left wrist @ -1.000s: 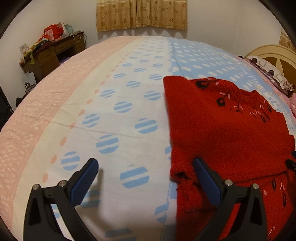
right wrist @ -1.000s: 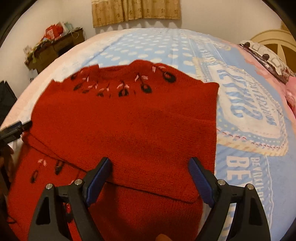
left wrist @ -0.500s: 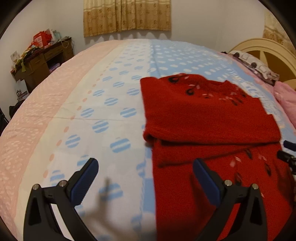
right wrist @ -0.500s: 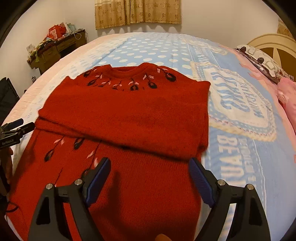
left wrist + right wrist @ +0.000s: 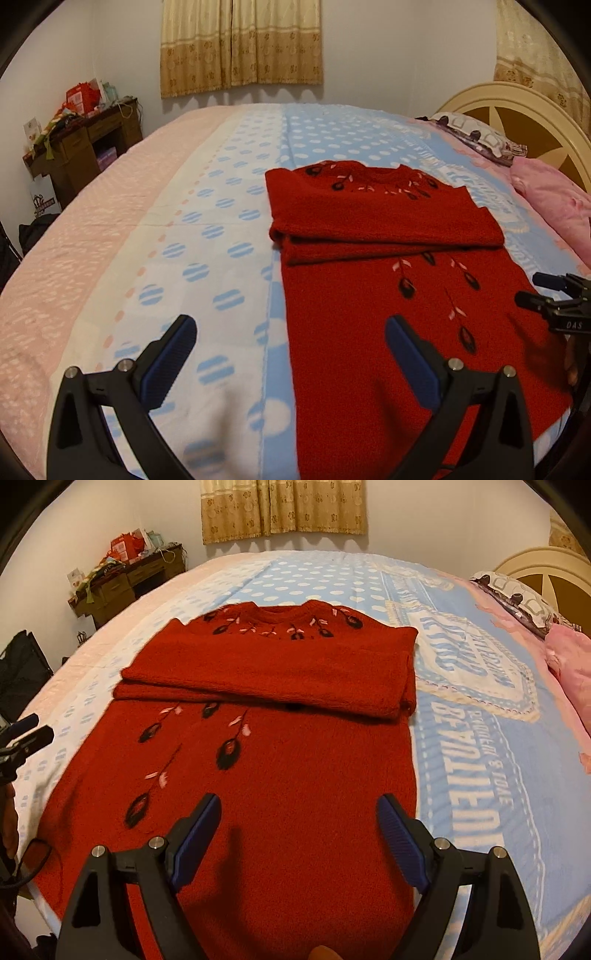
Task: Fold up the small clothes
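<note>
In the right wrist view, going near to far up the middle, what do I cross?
right hand-held gripper → red sweater lower body → its folded-over sleeves → embroidered neckline → polka-dot bedspread → curtain.

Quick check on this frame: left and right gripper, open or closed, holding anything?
Left gripper: jaws open, holding nothing, over the bedspread beside the red sweater.
Right gripper: jaws open, holding nothing, above the sweater.

Your two handheld tools, matte black with blue pads

Your left tool (image 5: pixel 290 363) has black triangular cut-out arms, silver round screws at the joints, and ribbed dark-blue pads (image 5: pixel 170 363) lining the fingers. Your right tool (image 5: pixel 299 843) is built the same; seen from the left camera, its black body carries small white lettering, "DAS". A bit of skin shows beside it.
</note>
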Motion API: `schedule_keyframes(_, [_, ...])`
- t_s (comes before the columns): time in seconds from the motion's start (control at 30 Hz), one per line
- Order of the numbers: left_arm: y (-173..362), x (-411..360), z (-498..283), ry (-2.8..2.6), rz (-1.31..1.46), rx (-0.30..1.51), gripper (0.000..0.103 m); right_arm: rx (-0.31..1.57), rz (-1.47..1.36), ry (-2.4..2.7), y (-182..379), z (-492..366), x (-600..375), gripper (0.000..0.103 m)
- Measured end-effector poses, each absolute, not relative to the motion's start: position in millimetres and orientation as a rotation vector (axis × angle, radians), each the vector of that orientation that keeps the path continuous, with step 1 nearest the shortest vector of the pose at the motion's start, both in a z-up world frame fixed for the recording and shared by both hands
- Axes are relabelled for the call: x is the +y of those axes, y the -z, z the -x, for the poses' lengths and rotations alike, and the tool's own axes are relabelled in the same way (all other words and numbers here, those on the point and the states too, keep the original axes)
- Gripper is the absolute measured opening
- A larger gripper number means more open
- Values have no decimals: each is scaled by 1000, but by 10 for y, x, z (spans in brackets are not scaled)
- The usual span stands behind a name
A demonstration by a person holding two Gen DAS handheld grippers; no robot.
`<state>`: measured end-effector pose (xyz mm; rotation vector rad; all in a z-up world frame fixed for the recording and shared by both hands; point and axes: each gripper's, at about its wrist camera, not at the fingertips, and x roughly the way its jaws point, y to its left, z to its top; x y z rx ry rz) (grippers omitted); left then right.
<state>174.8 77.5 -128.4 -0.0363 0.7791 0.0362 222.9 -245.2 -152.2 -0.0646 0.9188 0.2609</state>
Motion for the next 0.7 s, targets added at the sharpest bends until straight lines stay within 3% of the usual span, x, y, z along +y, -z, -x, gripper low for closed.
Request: schedule_keyframes(0.7, [1215,937,-714,-75,-35,714,103,856,55,-269,1398,-1481,-2511,86])
